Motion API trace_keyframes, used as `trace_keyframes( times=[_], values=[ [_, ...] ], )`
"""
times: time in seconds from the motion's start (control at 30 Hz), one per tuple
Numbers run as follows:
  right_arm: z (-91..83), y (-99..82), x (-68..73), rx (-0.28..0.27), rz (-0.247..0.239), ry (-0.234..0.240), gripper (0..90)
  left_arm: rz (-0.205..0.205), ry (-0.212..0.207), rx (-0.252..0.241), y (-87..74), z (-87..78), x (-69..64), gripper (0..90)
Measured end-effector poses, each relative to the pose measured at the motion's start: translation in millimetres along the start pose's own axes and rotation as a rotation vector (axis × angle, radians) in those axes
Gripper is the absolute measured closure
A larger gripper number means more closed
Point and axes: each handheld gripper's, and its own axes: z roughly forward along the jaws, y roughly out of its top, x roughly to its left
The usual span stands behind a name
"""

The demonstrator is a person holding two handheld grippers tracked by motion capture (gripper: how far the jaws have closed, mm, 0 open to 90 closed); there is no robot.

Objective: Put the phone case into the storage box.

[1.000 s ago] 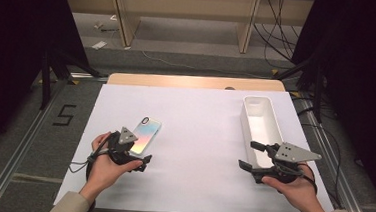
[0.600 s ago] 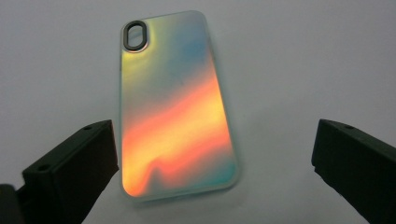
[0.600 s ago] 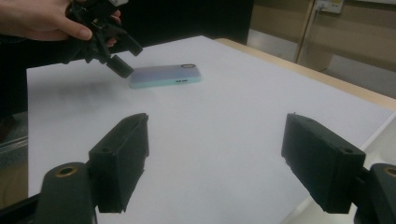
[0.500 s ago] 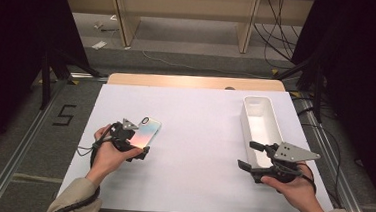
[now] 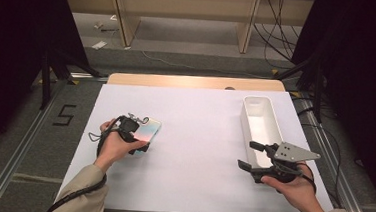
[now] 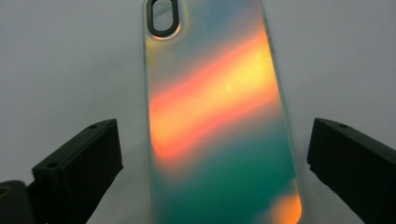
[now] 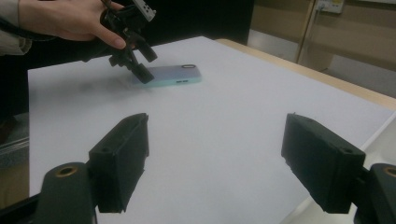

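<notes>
1. My left gripper (image 5: 134, 138) is over the phone (image 5: 146, 131), which lies flat, back side up, on the left half of the table (image 5: 200, 117), well in from the left edge and about midway between the near and far edges.

2. In the left gripper view my jaws stand apart, one on each long side of the phone (image 6: 219, 121), with bare table showing between each pad and the case. So I am open around it, not gripping it.

3. The phone's long axis runs straight away from me between the jaws, the camera cutout (image 6: 162, 17) at the far end. That is what the coming move turns on: the pads already face the two long edges, so I judge closing would pinch it across its width.

4. How high my tips sit above the table I cannot say for sure; the right gripper view shows my left gripper (image 7: 137, 65) tilted down with its tip at or very near the phone's (image 7: 168, 74) end.

5. My right gripper (image 5: 251, 155) is open and empty at the right side, just beside the near end of the white tray (image 5: 249, 121), well apart from the phone. The left hand is clearly the nearer one.
</notes>
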Motion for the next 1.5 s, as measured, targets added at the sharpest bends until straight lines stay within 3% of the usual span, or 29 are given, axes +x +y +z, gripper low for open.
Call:
trace_keyframes(
  times=[0.5,1.0,1.5],
  values=[
    [0.3,0.0,0.2,0.0,0.0,0.001,24.0,-0.003,-0.012,0.056,2.8,9.8,3.7,2.5],
    [0.5,-0.1,0.2,0.001,0.001,0.006,24.0,-0.057,-0.064,0.1,5.9,11.4,7.8,9.2],
    [0.8,-0.2,0.5,0.002,0.002,0.009,24.1,-0.066,-0.059,0.122,8.2,9.4,5.4,15.4]
  ],
)
